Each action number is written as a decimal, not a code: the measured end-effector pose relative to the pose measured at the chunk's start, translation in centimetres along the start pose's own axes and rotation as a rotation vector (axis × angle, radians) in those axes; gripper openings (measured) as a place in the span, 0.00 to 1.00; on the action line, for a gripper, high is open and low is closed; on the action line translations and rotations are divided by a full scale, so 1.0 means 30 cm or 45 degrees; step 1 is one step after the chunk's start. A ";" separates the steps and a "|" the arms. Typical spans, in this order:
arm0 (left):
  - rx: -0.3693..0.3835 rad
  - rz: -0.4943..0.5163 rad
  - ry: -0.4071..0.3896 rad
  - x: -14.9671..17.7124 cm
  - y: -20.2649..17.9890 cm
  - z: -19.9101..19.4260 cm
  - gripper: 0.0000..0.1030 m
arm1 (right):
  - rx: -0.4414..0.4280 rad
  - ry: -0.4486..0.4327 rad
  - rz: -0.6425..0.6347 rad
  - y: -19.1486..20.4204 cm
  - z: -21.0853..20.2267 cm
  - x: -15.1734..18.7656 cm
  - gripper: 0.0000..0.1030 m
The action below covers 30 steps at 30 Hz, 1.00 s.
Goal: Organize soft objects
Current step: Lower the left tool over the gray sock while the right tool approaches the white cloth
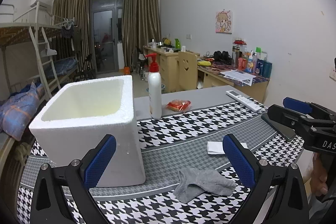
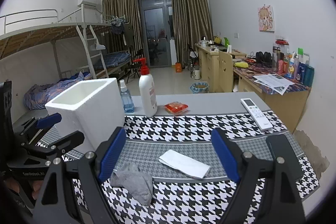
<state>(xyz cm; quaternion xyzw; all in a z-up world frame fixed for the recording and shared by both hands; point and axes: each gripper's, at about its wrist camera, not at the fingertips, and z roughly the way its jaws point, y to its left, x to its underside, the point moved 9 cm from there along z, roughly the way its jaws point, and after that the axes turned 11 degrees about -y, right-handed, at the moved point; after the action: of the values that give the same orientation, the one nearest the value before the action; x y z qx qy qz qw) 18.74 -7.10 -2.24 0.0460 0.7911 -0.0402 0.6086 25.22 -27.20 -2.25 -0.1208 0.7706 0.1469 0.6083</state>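
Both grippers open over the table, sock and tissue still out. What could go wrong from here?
1. The grey sock lies crumpled beside the foam box; the left gripper reaching for it could nudge the light box.
2. The white tissue lies flat on the tablecloth; the right gripper may pinch cloth along with it.
3. The pump bottle stands upright near the box and might topple if the box gets shoved.

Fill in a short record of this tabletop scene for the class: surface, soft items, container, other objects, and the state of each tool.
surface: houndstooth-patterned black, white and grey tablecloth
soft items: crumpled grey sock; folded white cloth; both lie loose on the cloth
container: white foam box, open top, looks empty
other objects: white pump bottle with red top; white remote control; red packet
left tool: open, holding nothing
right tool: open, holding nothing
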 end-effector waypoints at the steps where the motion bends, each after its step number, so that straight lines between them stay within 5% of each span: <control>1: 0.004 0.002 0.003 0.005 -0.003 0.000 0.99 | 0.001 0.006 0.002 -0.004 0.002 0.006 0.84; 30: 0.072 0.020 0.145 0.129 -0.088 0.073 0.99 | 0.014 0.133 0.028 -0.049 0.037 0.139 0.84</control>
<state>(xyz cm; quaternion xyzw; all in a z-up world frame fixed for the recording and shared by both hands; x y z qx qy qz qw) 19.54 -9.91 -6.54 0.0716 0.8227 -0.0552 0.5613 25.78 -28.18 -6.68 -0.1166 0.8034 0.1427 0.5662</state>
